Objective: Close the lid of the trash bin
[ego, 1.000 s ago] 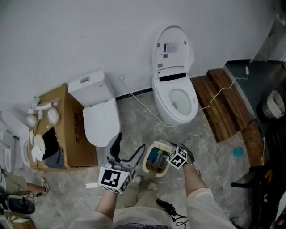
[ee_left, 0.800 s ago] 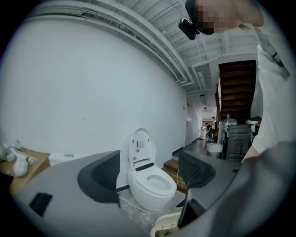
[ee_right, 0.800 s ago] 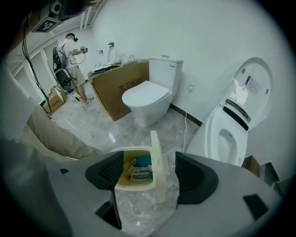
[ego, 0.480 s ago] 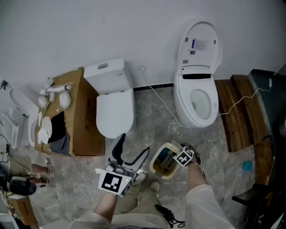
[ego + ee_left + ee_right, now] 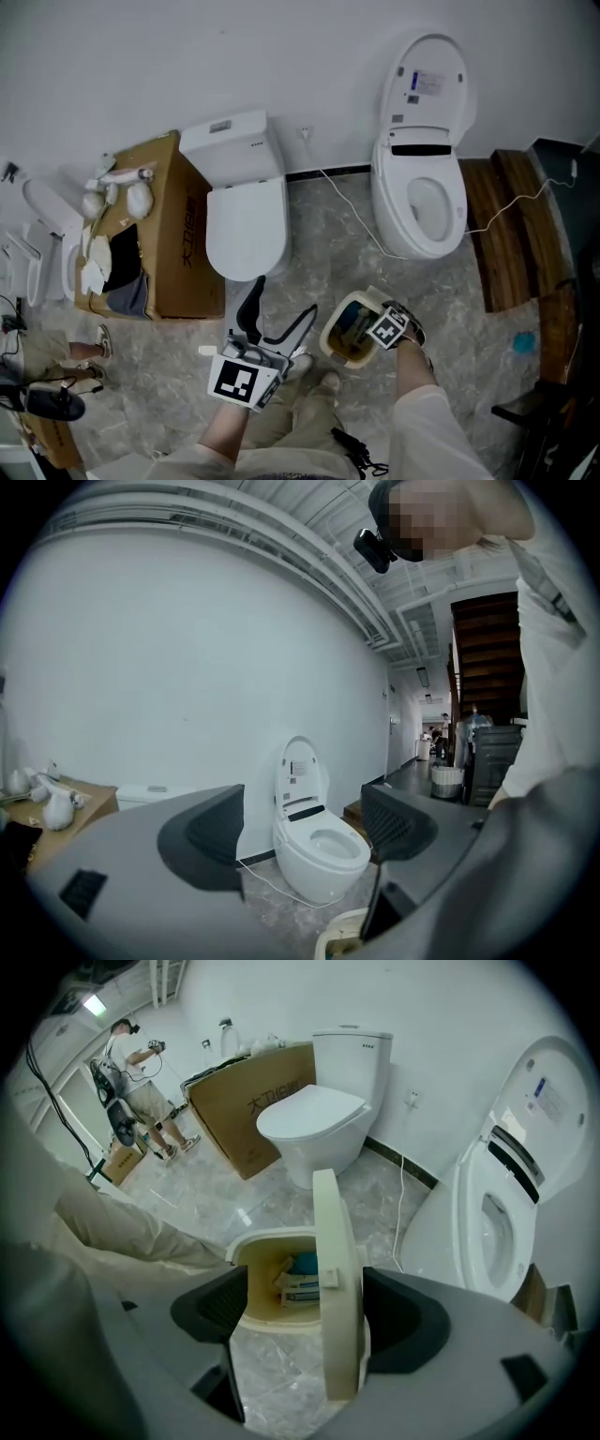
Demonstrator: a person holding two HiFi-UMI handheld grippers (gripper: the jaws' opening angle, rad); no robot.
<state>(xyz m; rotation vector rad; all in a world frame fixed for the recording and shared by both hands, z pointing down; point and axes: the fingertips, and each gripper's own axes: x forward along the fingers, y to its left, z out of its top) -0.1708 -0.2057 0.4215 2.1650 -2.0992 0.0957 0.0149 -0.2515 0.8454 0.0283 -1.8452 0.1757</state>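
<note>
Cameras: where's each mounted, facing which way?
Head view: on the head, steeply down at bin, open toilet, closed toilet; forearms, legs show.
Left gripper view: on the left gripper, about level toward the open toilet; open jaws, torso at right.
Right gripper view: on the right gripper, down onto the bin's lid between open jaws; trouser leg at left.
Shared: all three show the open toilet.

White sleeves (image 5: pixel 427 427) show at five and seven o'clock, with beige trousers (image 5: pixel 295 427) between them and a black cable (image 5: pixel 356 455) lying across. The grey left gripper (image 5: pixel 274 317) and right gripper (image 5: pixel 370 323) have black jaws. Each bears a black-and-white marker cube (image 5: pixel 234 380).
</note>
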